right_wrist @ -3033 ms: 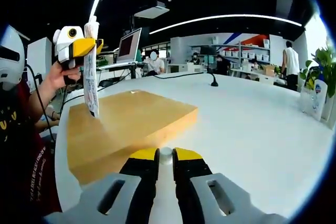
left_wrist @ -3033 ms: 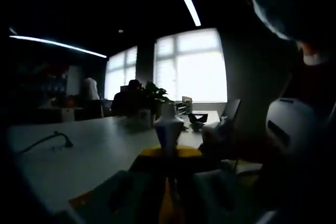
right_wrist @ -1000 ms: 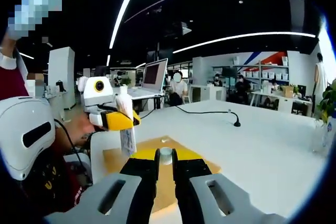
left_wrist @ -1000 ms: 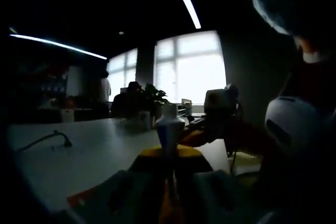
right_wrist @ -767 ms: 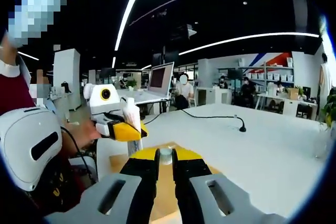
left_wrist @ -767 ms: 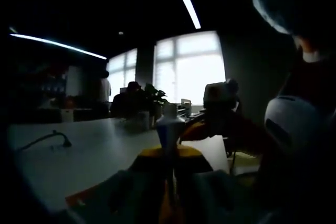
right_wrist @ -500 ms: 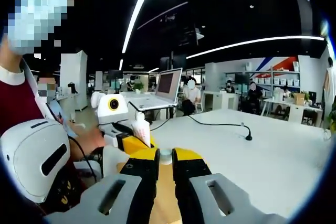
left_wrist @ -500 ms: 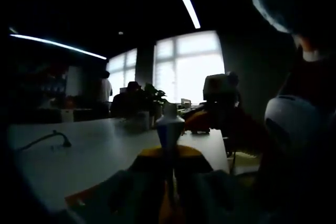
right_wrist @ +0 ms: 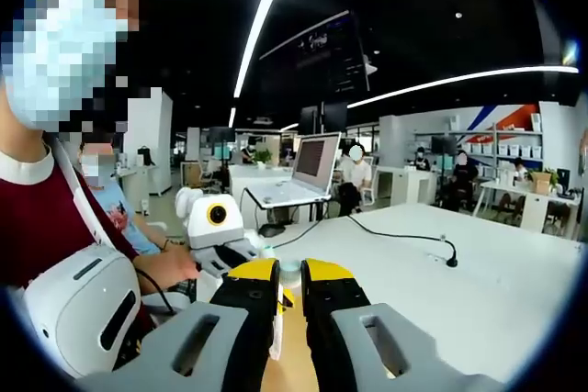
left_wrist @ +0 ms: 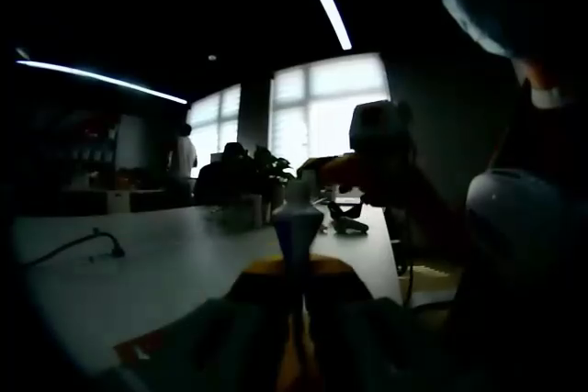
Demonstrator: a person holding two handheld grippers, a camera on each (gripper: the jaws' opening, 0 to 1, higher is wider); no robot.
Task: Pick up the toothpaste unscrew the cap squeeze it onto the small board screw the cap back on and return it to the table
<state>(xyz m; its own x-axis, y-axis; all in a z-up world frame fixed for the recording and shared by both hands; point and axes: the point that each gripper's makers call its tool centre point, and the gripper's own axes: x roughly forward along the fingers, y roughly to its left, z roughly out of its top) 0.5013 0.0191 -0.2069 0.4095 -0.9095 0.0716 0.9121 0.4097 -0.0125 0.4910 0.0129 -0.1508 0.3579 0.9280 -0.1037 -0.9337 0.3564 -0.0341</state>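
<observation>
Both tongs meet: left point(left_wrist: 292, 274) clamps toothpaste point(left_wrist: 296, 227), right point(right_wrist: 290, 274) pinches cap point(right_wrist: 290, 268).

No words, brands or numbers can be read here (the laptop point(right_wrist: 313, 164) screen and far shelves point(right_wrist: 526, 155) are too small).

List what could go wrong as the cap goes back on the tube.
1. The cap is small and pinched only at the tips of the right gripper; a knock against the nozzle could flick it out.
2. The left gripper is clamped on the open tube, so a firmer grip might push paste out.
3. The left gripper view is dark, so a skewed cap may go unnoticed and cross-thread.
</observation>
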